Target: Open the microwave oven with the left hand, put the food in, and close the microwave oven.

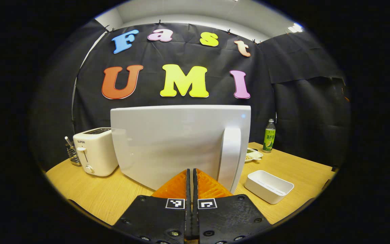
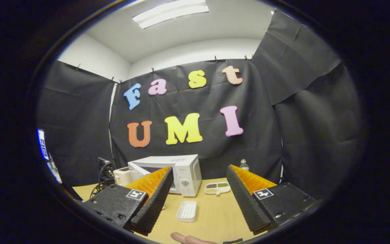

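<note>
The white microwave [image 2: 185, 169] stands at the back of the wooden table. In the left gripper view its door [image 1: 171, 142] stands close in front of me, outer face toward me, with a tall handle [image 1: 230, 156] near its right edge. The door looks swung out from the oven body. My left gripper [image 1: 191, 172] is shut with nothing between its fingers, tips near the door's lower edge just left of the handle. The food is a divided white plate [image 2: 217, 187] of grains right of the oven, peeking out past the door [image 1: 253, 155]. My right gripper [image 2: 198, 183] is open and empty, well back from the oven.
A white toaster [image 1: 95, 150] and a wire utensil holder [image 1: 73, 154] stand left of the door. A white rectangular tray [image 1: 268, 186] lies on the table [image 1: 300, 166] to the right, also seen in the right gripper view [image 2: 187, 211]. A green bottle [image 1: 269, 135] stands behind. A hand [image 2: 188, 240] shows low down.
</note>
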### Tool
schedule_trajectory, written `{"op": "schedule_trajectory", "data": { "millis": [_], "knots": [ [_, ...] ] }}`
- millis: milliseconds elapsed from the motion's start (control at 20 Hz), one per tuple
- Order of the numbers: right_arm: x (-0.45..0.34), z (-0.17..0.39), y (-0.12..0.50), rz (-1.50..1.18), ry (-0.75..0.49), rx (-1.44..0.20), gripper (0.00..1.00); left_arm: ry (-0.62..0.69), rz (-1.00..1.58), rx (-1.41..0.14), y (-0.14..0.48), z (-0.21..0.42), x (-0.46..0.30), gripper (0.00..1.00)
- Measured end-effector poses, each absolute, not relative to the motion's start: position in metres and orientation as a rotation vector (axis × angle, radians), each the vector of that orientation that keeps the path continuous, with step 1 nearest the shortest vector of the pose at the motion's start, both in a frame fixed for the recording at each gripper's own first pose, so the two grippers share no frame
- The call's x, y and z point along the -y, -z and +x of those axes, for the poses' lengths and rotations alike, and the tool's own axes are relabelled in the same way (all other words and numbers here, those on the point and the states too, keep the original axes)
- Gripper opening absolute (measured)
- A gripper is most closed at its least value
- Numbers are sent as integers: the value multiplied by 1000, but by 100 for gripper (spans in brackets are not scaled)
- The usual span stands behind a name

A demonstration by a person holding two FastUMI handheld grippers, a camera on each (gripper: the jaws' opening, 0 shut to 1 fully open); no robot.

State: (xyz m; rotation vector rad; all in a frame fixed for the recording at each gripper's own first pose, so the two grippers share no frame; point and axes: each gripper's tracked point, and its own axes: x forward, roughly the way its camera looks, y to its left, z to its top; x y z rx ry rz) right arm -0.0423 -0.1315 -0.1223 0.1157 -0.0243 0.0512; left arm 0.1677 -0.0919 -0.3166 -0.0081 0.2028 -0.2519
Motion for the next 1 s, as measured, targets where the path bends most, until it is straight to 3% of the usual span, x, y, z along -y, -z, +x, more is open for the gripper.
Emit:
{"op": "schedule_trajectory", "data": {
  "millis": [250,300,350,750,800,850,900,950,1000],
  "knots": [
    [151,-49,110,127,-46,59,91,240,-27,-198,316,195,113,0],
    [153,-51,109,125,-48,63,100,245,-23,-203,316,200,118,0],
    [154,-51,107,121,-53,68,91,244,-14,-207,316,205,122,0],
    [164,-45,110,116,-79,82,91,188,33,-232,326,262,133,0],
    [167,-43,111,116,-78,79,100,180,30,-237,328,269,135,0],
    [170,-42,114,116,-77,76,91,174,28,-240,329,274,136,0],
    [171,-42,115,115,-77,79,100,169,37,-240,328,282,138,0],
    [172,-41,115,110,-78,84,91,161,44,-240,328,288,139,0],
    [173,-37,117,106,-73,84,91,154,40,-248,330,297,139,0]
  ]
}}
